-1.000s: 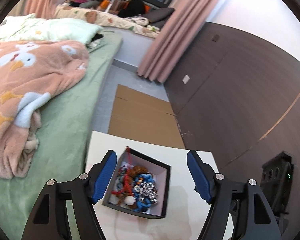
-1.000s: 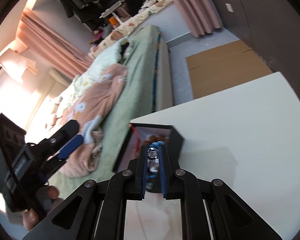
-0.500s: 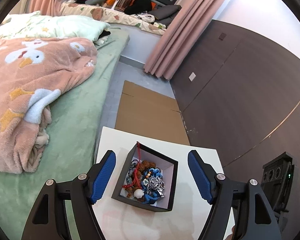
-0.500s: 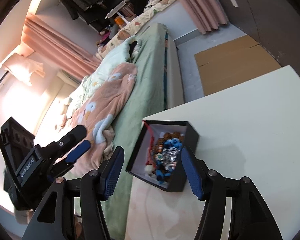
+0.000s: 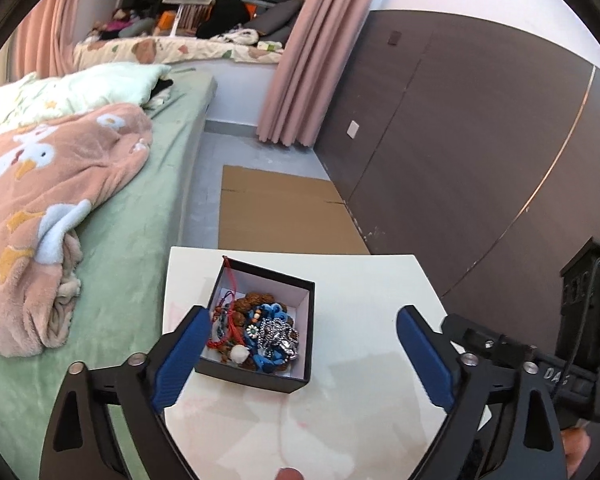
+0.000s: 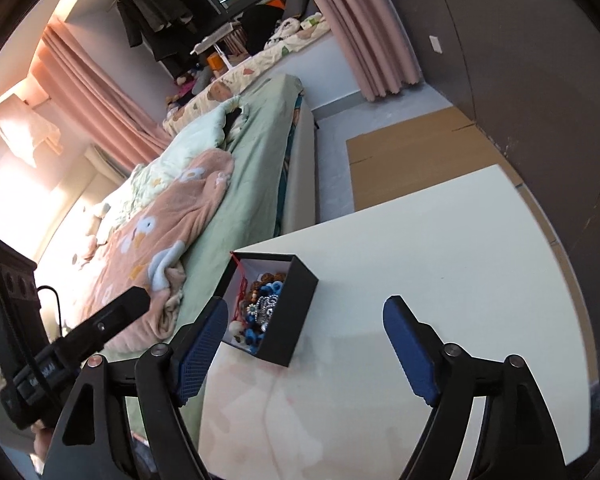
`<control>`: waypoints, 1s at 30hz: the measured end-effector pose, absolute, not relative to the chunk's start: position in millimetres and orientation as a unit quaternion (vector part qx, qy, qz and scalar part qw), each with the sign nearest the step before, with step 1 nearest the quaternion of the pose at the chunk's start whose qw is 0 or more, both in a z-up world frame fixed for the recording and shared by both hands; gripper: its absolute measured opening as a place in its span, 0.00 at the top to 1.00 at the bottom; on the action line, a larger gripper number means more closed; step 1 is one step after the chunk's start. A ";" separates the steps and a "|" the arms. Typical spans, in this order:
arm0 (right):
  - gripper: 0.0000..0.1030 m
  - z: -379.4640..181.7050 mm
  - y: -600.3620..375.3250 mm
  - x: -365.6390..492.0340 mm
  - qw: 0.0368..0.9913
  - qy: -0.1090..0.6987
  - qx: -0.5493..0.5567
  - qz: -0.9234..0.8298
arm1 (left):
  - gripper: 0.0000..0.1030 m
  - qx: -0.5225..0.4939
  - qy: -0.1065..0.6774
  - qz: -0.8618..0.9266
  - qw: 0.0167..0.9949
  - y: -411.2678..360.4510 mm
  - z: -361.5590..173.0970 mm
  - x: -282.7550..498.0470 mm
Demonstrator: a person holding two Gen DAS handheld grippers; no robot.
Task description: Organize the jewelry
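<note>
A small black box (image 5: 305,344) with a white lining stands near the left edge of the white table (image 5: 360,420). It holds a heap of jewelry (image 5: 262,334): blue and brown beads, a silver chain, a red cord. My left gripper (image 5: 302,354) is open and empty, hovering above and in front of the box. In the right wrist view the box (image 6: 292,316) sits left of centre with the jewelry (image 6: 260,308) inside. My right gripper (image 6: 304,344) is open and empty, held back from the box.
A bed with a green sheet (image 5: 148,216) and a pink blanket (image 5: 48,196) runs along the table's left side. Flat cardboard (image 5: 284,212) lies on the floor beyond the table. A dark panelled wall (image 5: 480,152) stands to the right.
My right gripper opened, let the silver piece drop into the box, and drew back. My left gripper rose and pulled back, staying open.
</note>
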State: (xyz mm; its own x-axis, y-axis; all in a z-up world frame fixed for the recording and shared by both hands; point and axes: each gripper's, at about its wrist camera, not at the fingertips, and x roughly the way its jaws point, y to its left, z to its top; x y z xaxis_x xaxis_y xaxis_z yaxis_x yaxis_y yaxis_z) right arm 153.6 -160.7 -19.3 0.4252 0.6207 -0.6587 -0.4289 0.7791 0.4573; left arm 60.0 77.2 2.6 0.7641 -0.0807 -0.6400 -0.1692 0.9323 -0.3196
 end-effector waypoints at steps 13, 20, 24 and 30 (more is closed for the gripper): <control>0.11 -13.4 -210.1 133.6 0.852 0.428 0.092 0.288 | 0.05 -0.146 0.357 0.014 0.923 32.6 -7.5 50.0; 0.11 -13.3 -227.9 126.3 0.854 0.435 0.080 0.274 | 0.00 -0.105 0.346 0.035 0.932 11.5 -6.4 38.5; 0.04 -9.3 -235.6 125.9 0.859 0.431 0.078 0.265 | 0.00 -0.076 0.348 0.038 0.934 0.5 -8.9 34.3; 0.03 -0.9 -239.5 120.4 0.870 0.416 0.061 0.257 | 0.00 -0.066 0.343 0.031 0.936 -4.8 -5.8 33.5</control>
